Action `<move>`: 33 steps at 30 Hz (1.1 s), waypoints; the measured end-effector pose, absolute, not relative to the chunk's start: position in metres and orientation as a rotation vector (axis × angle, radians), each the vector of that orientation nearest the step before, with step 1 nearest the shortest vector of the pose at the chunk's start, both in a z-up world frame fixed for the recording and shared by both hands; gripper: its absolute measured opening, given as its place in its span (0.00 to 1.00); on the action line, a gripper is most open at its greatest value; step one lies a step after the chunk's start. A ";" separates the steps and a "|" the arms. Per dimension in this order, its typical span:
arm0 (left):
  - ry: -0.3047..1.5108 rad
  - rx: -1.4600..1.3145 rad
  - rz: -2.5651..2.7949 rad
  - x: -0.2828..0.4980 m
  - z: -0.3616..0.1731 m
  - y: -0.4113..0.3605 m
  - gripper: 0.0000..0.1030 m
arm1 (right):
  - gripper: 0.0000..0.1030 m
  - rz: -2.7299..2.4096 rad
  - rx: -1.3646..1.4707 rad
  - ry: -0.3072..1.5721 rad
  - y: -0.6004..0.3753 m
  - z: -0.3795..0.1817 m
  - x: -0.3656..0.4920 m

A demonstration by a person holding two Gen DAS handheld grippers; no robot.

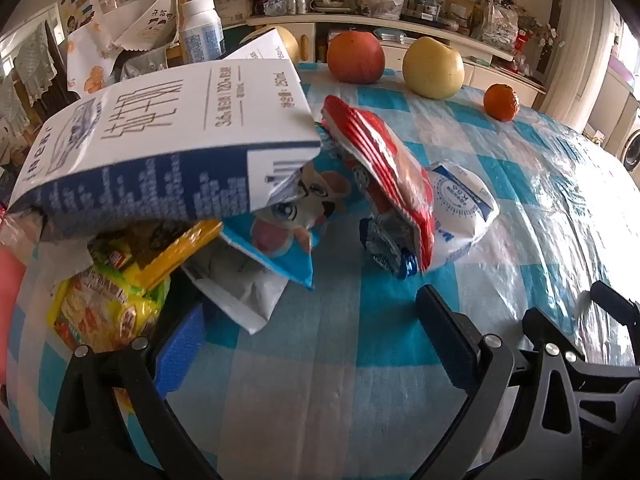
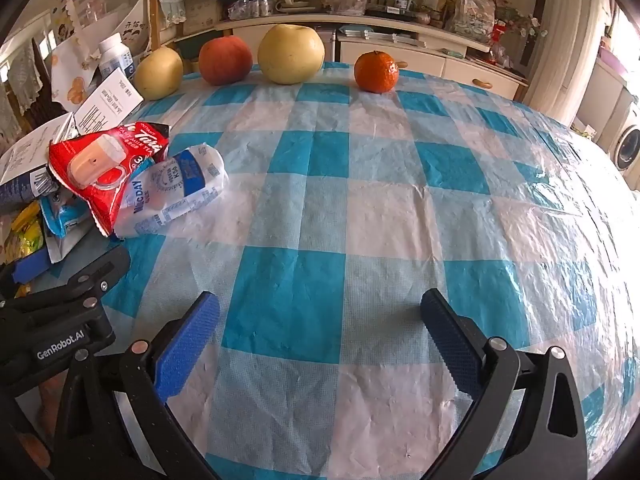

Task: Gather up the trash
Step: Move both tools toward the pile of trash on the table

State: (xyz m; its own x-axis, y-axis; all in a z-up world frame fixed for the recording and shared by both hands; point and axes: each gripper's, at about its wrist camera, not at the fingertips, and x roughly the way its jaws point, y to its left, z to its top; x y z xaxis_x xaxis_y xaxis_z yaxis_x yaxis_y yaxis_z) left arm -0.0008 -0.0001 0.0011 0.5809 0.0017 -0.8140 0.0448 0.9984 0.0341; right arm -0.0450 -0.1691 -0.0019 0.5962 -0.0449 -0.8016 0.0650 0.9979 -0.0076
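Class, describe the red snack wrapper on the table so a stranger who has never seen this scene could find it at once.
Start at the blue-and-white checked tablecloth and go to the pile of packaging at its left edge. On the pile's right side lies the crinkled red foil wrapper, resting on a white-and-blue plastic pouch. It is the only red piece, printed with a milk-tea cup.

Room, daylit. Long cream sideboard [image 2: 360, 32] along the far wall, its top crowded with jars, bottles and plastic bags [image 2: 474, 12]. Right of the sideboard: pale curtain [image 2: 568, 40], then a washing machine [image 2: 626, 148]. Left of it: hanging cloths [image 2: 24, 76].
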 end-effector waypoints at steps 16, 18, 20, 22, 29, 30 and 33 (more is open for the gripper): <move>0.903 0.046 -0.092 -0.076 0.035 0.036 0.96 | 0.96 -0.086 0.012 0.792 -0.160 0.022 -0.097; 0.879 0.040 -0.091 -0.086 0.048 0.044 0.96 | 0.96 -0.083 0.000 0.764 -0.155 0.030 -0.113; 0.848 0.027 -0.086 -0.096 0.063 0.055 0.96 | 0.96 -0.082 -0.002 0.741 -0.150 0.037 -0.128; 0.813 0.011 -0.084 -0.112 0.077 0.068 0.96 | 0.96 -0.076 0.002 0.721 -0.145 0.044 -0.143; 0.714 0.026 -0.052 -0.160 0.109 0.107 0.96 | 0.96 -0.080 0.000 0.624 -0.127 0.069 -0.200; 0.705 0.031 -0.048 -0.165 0.112 0.110 0.96 | 0.96 -0.081 0.002 0.609 -0.126 0.073 -0.207; 0.684 0.031 -0.054 -0.179 0.123 0.121 0.96 | 0.96 -0.091 0.003 0.569 -0.122 0.086 -0.227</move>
State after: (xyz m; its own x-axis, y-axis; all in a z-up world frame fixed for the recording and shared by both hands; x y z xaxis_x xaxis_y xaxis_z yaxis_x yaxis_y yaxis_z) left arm -0.1794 0.1209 0.1227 0.7737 -0.0397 -0.6323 0.0599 0.9981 0.0107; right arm -0.2271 -0.1222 0.0862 0.8384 -0.0851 -0.5383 0.0869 0.9960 -0.0220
